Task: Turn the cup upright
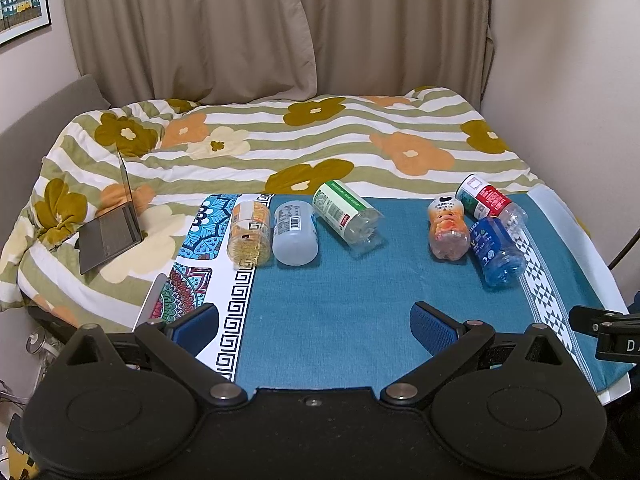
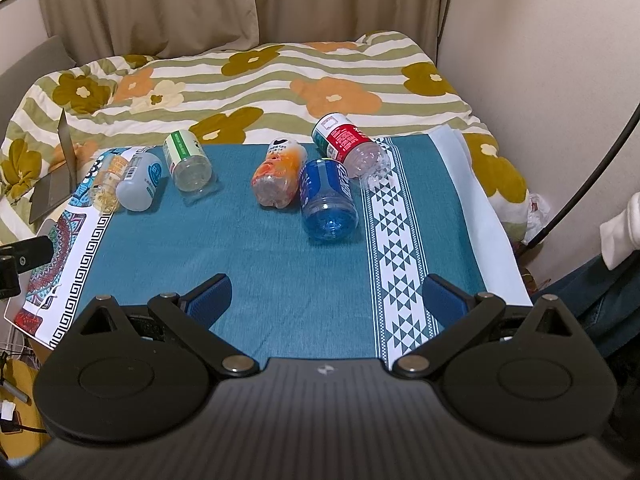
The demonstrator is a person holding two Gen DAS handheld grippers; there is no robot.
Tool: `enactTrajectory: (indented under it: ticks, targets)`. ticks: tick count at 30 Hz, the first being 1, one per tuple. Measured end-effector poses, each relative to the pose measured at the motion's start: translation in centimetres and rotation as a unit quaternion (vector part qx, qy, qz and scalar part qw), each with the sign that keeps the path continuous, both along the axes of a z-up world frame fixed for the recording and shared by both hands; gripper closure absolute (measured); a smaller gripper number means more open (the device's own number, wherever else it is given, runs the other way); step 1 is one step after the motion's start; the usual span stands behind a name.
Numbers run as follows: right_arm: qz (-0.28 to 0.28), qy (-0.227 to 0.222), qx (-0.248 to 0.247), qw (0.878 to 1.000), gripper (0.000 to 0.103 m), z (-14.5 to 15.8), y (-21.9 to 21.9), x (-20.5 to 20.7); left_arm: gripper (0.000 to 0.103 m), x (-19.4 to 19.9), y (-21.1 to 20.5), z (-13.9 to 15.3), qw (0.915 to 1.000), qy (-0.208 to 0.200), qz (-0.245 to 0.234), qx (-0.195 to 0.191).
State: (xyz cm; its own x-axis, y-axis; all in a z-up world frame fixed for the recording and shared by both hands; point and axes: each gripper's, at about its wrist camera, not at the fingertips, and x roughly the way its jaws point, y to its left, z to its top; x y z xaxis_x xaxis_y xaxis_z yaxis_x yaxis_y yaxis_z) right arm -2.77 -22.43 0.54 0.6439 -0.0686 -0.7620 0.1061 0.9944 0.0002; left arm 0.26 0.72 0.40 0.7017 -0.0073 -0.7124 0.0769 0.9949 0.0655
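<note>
Both the left gripper point(image 1: 314, 322) and right gripper point(image 2: 326, 294) spread their fingers wide, holding and touching nothing.

**Black linkages, blue pads**

The left hand-held gripper point(image 1: 314, 322) is built from matte black plastic: two round discs, angled link arms joined by silver pivot screws, and textured blue finger pads point(image 1: 434, 326). The right hand-held gripper point(image 2: 326, 300) is made alike, with a ribbed grey body bearing a small white mark.
</note>
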Motion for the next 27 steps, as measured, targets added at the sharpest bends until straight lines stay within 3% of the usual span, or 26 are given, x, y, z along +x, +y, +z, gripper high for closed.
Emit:
enactTrajectory:
  ticks: [16,27]
  targets:
    - [0.002,0.004,0.01,1.0,0.0,0.2,-0.3,0.1,0.0,0.7,-0.5,0.3,0.9999,0.008,0.012,-0.001]
    - [0.052,0.012,0.022,0.998,0.0,-0.5,-3.9,3.7,0.0,4.2,-3.6,0.8,0.9982,0.016,0.055,-0.018]
